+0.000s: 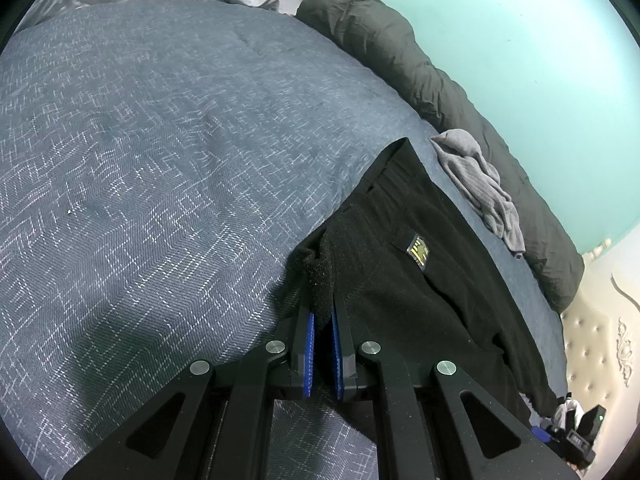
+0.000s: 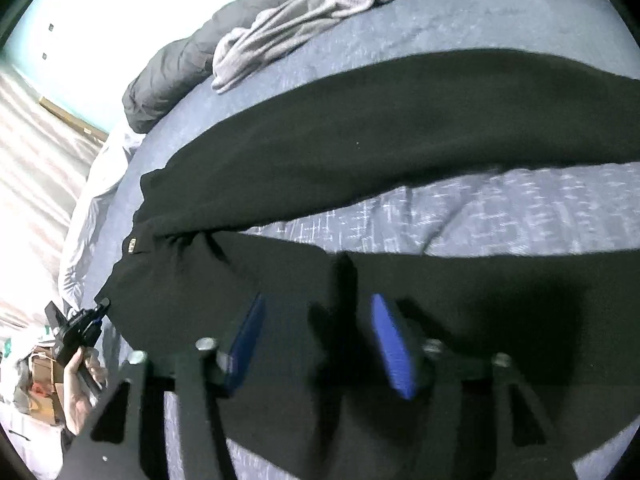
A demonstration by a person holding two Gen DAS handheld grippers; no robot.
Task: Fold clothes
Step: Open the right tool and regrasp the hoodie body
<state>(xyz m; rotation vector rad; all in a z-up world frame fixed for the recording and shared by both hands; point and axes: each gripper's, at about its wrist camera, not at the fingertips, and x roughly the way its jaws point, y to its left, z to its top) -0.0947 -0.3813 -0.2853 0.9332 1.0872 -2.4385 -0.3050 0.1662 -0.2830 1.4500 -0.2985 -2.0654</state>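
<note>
One black fleece trousers (image 1: 424, 280) spread flat, yellow label (image 1: 417, 251) showing.

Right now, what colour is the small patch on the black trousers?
Yellow-gold patch, clearest in the left wrist view.

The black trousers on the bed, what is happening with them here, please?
A person is folding black trousers on a bed with a blue-grey cover, holding a gripper in each hand. The left gripper is shut on a bunched edge of the fabric near the waistband. The right gripper stands open above the trousers, pads not pressing them. A crumpled grey garment lies apart, beside a dark duvet.
</note>
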